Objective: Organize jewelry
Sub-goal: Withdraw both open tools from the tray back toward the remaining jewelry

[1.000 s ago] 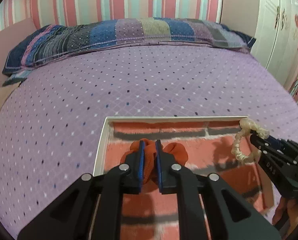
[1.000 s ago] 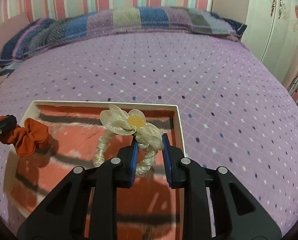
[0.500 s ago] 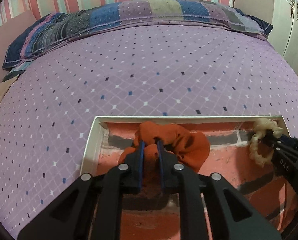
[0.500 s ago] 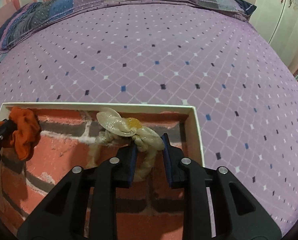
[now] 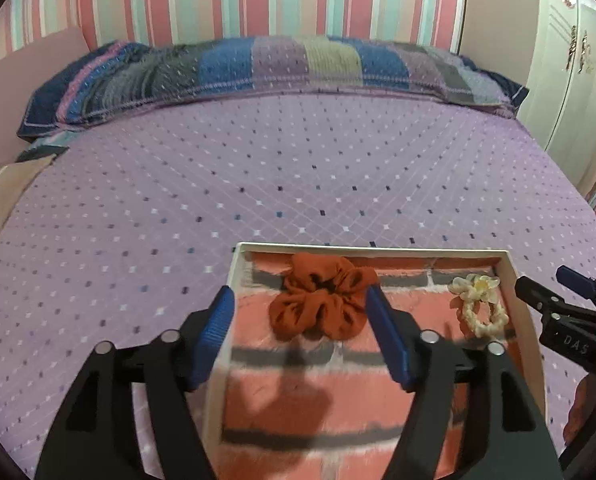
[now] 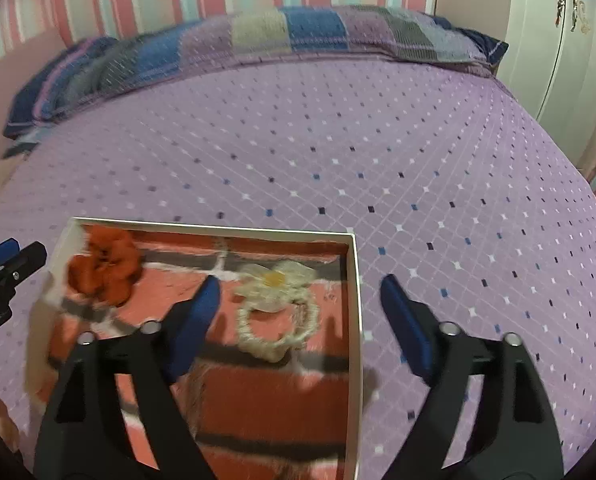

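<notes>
from our left wrist view, our left gripper stands spread wide and holds nothing. the rust-orange scrunchie lies loose on the brick-printed floor of the white-rimmed tray, near the tray's far left corner, straight ahead of the tips and between the lines of the two fingers. its longer spread runs left to right, across the fingers' opening. the cream flower hair tie lies toward the tray's far right corner, well apart from the scrunchie, with our right gripper just beyond the right rim. the tray rests on the purple diamond-print bedspread.

from our right wrist view, which is a little blurred, our right gripper is also spread wide and empty. the left finger hangs over the tray floor and the right finger over the bedspread, so the tray's right rim runs between them. the hair tie lies flat just ahead, nearer the left finger, flower toward the far rim. the scrunchie sits by the far left corner, next to our left gripper.

we judge each piece lies nearest its own side's gripper, and both look placed.
</notes>
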{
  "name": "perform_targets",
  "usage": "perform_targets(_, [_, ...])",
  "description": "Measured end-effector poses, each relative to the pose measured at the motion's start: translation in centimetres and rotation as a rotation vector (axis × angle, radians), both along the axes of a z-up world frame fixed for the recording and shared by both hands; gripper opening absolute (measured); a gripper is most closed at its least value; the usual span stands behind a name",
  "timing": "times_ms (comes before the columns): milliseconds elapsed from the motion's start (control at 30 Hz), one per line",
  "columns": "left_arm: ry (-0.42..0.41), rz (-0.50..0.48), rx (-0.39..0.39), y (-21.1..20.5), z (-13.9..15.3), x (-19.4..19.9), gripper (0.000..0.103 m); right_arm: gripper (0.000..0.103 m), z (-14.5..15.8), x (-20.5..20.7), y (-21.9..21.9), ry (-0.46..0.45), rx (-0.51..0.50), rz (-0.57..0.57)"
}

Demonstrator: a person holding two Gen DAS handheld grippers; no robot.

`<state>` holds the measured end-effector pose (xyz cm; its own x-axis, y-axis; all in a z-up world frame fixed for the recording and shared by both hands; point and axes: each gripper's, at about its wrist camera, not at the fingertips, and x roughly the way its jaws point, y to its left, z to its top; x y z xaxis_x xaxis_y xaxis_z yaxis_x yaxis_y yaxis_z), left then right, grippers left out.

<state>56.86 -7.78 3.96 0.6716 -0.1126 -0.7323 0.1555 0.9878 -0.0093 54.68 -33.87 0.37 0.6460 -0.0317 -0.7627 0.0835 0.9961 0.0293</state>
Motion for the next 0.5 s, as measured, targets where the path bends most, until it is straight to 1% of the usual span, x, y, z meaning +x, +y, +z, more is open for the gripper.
perform_targets(100, [-0.023,0.0,0.002,1.2,1.3,-2.9,0.072,0.085,0.9,-2.3,0.0,-0.01,0.007,0.001])
perform_targets(167, [-0.047,0.001,0.012,2.0,2.2,-5.3,0.074,0.087,1.3,-4.2,0.0,-0.027,0.021,-0.002])
perform_targets(233, [-0.067,0.002,0.021,2.7,2.9,-7.3,0.078,0.089,1.6,-6.3,0.3,-0.044,0.023,-0.007])
perform_targets(400, [-0.12,0.001,-0.011,4.8,4.6,-13.8,0.088,0.095,2.8,-12.5,0.8,-0.104,0.036,-0.018])
perform_targets(500, [-0.153,-0.011,0.009,5.4,5.1,-17.8,0.089,0.098,3.5,-16.1,1.3,-0.145,0.02,-0.012])
